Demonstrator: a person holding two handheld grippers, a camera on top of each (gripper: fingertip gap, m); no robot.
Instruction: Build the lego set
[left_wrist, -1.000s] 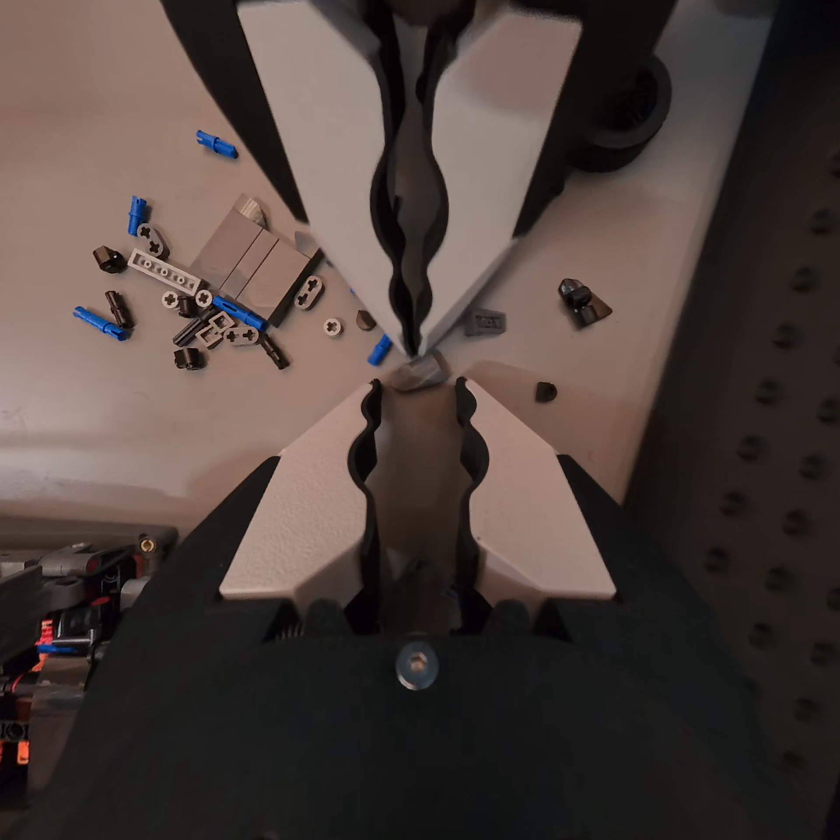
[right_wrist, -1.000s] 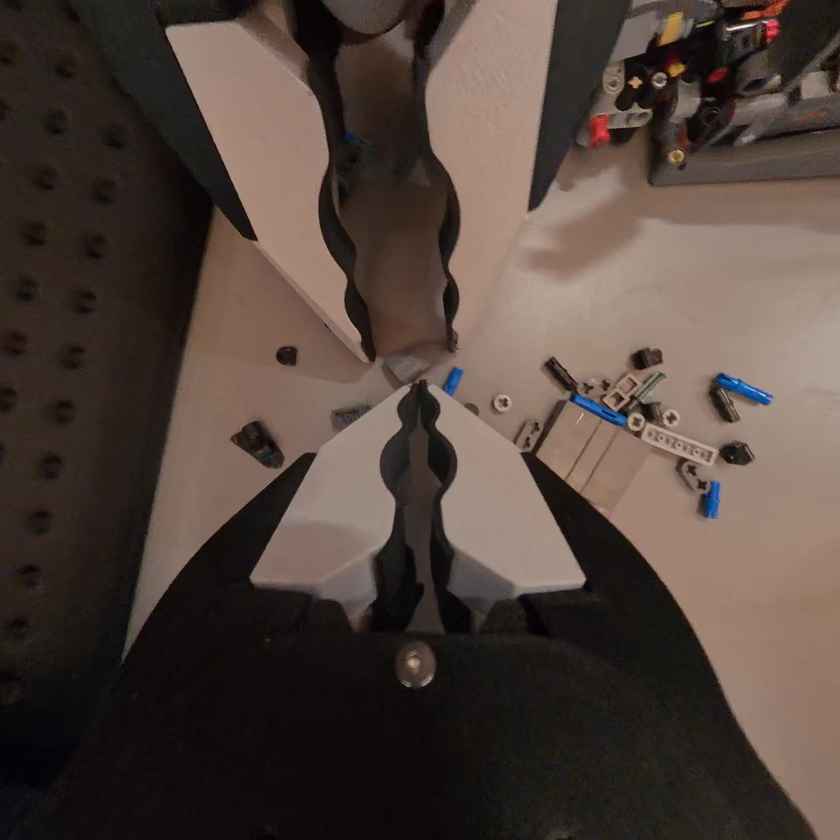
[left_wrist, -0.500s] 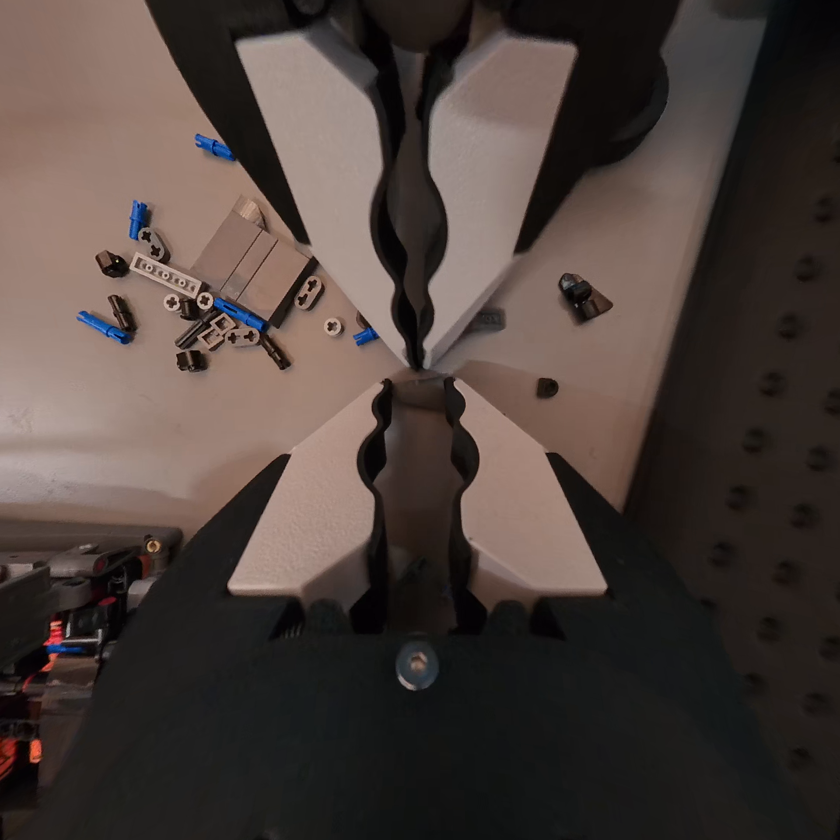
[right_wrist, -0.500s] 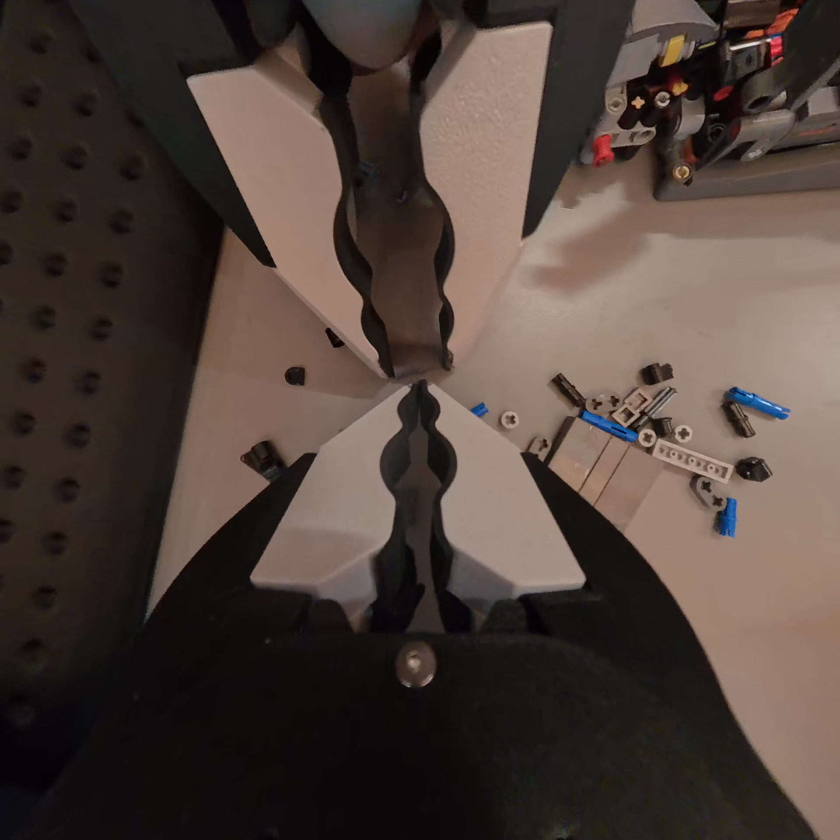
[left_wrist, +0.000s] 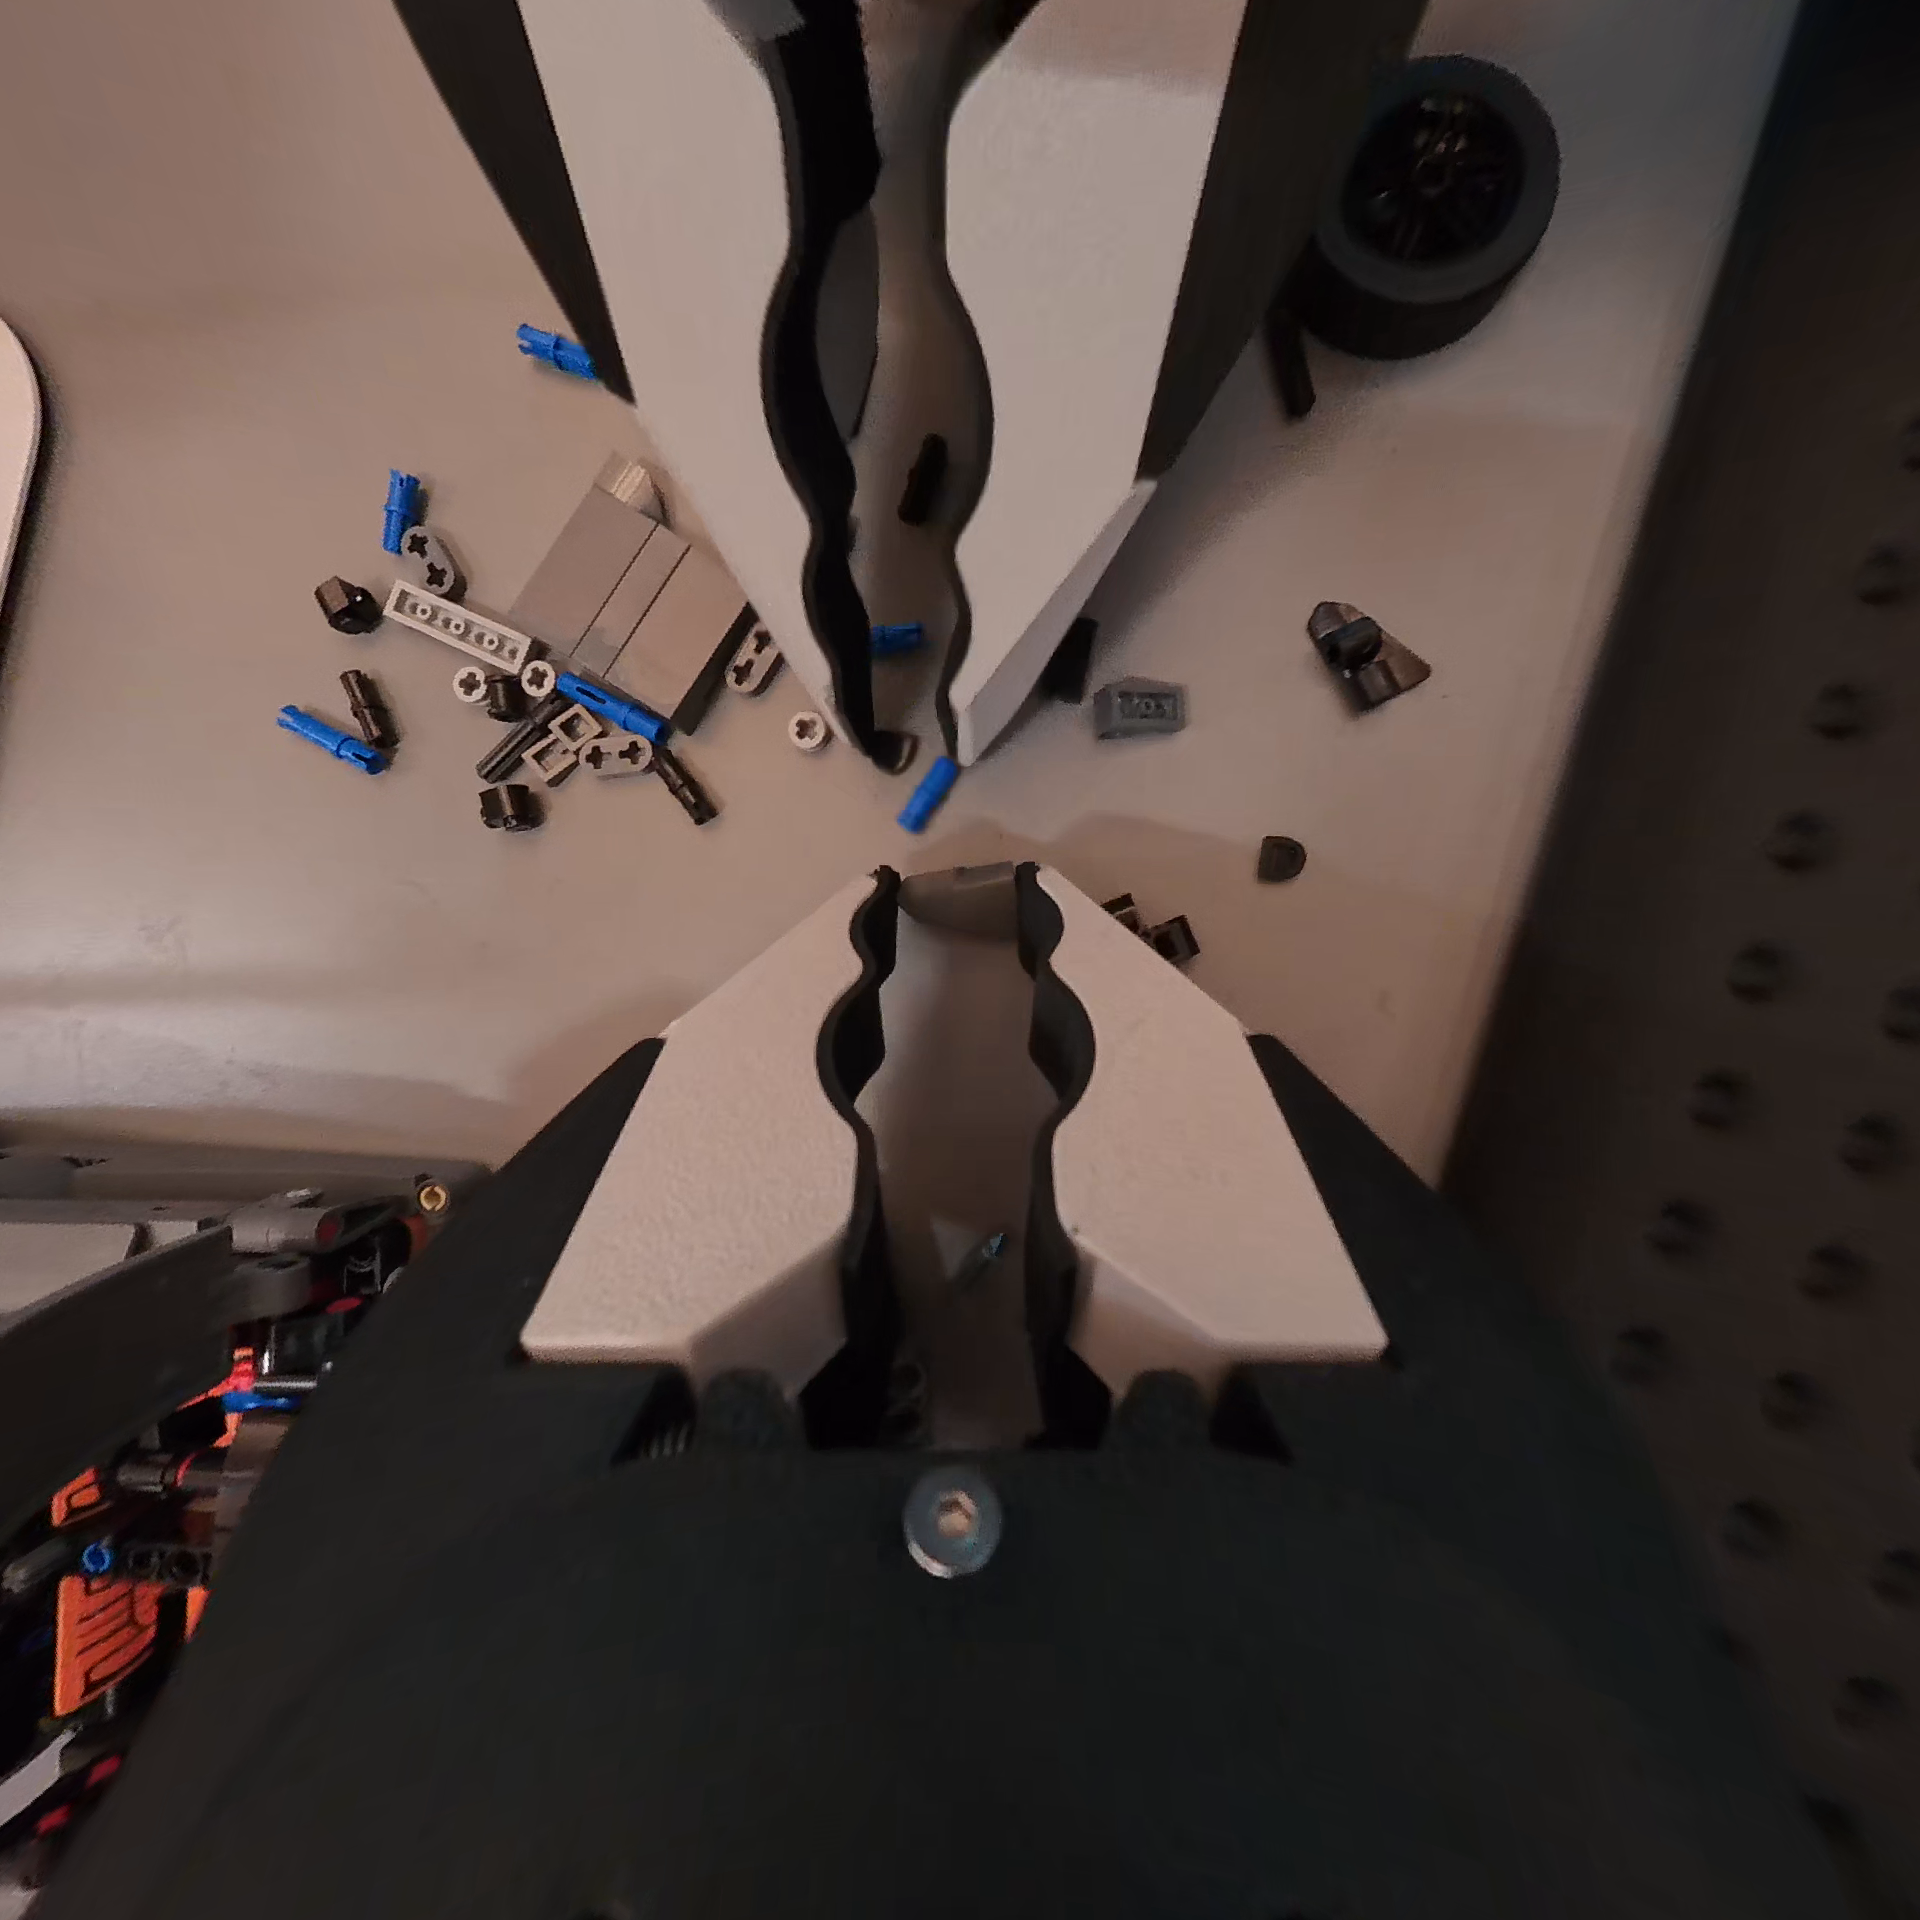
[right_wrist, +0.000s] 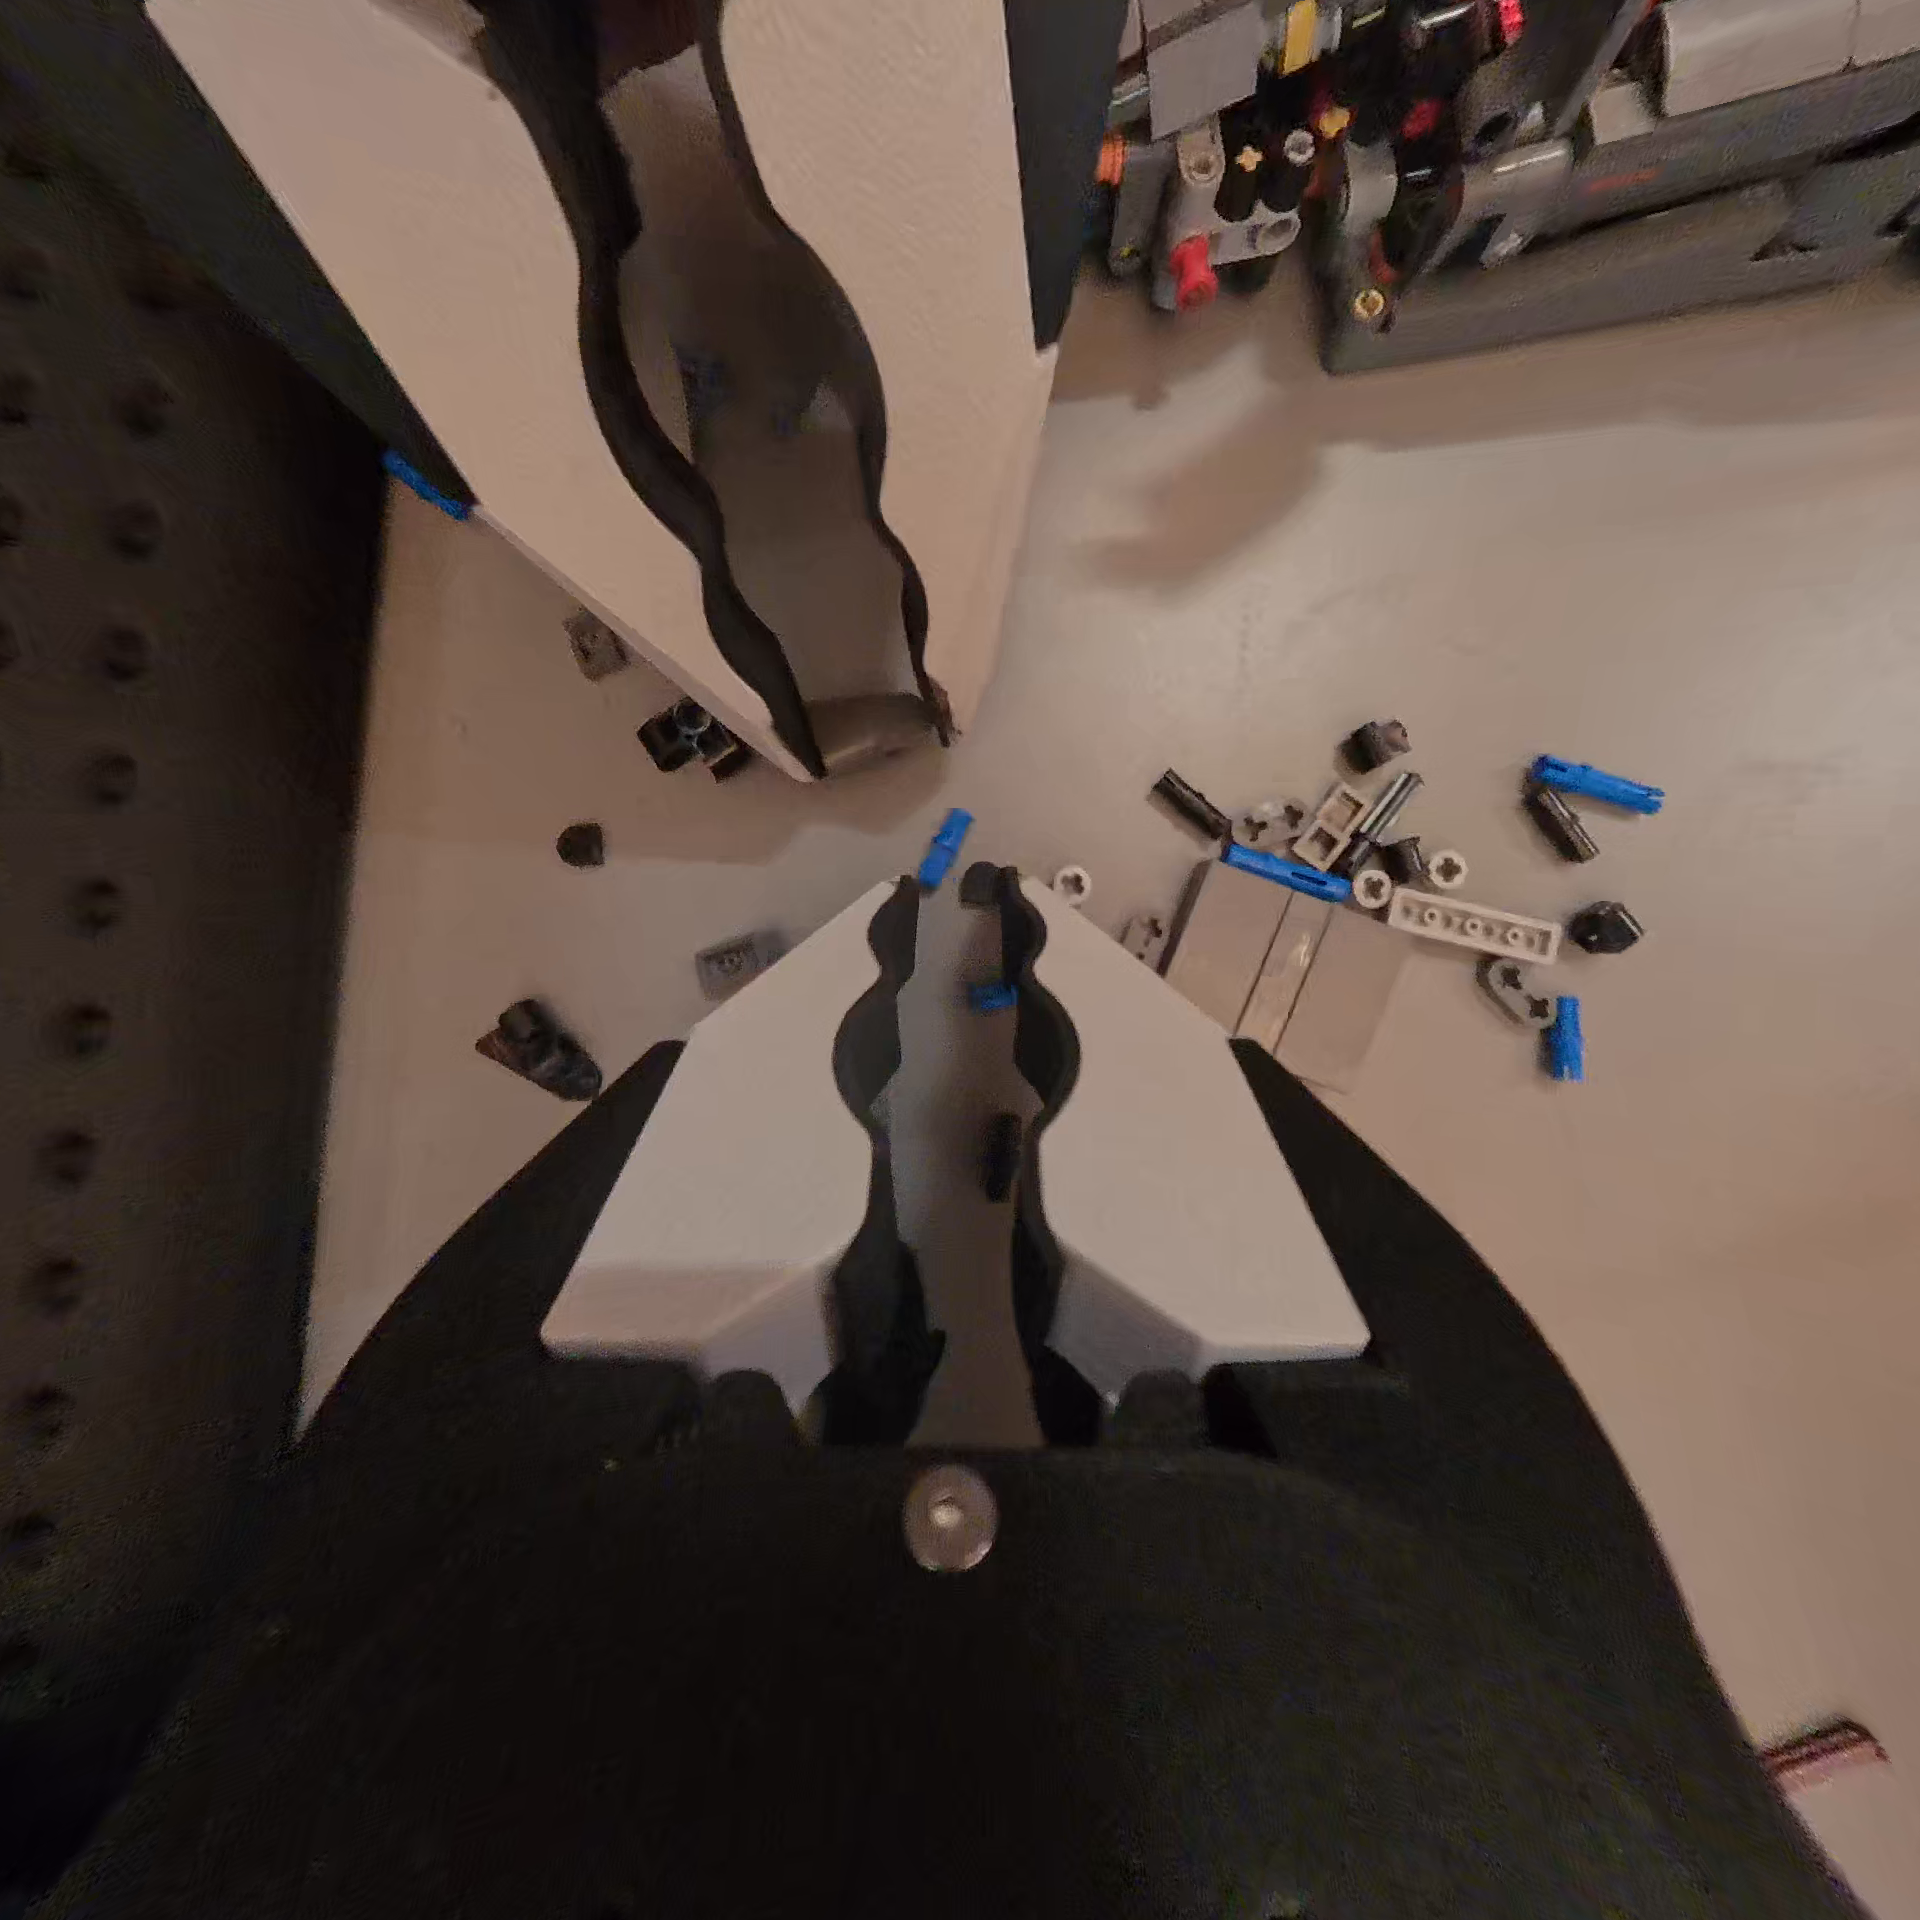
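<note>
Left tongs (left_wrist: 956, 883) pinching grey curved piece (left_wrist: 961, 894); right tongs (right_wrist: 961, 894) slightly spread, empty, over blue pin (right_wrist: 943, 847); next: grab pin, mate parts

We seem to be at a lab workbench. A dark perforated breadboard surface (left_wrist: 1766, 935) borders the pale work mat (left_wrist: 312, 208), where loose Lego pieces (left_wrist: 582, 686) lie scattered.
</note>
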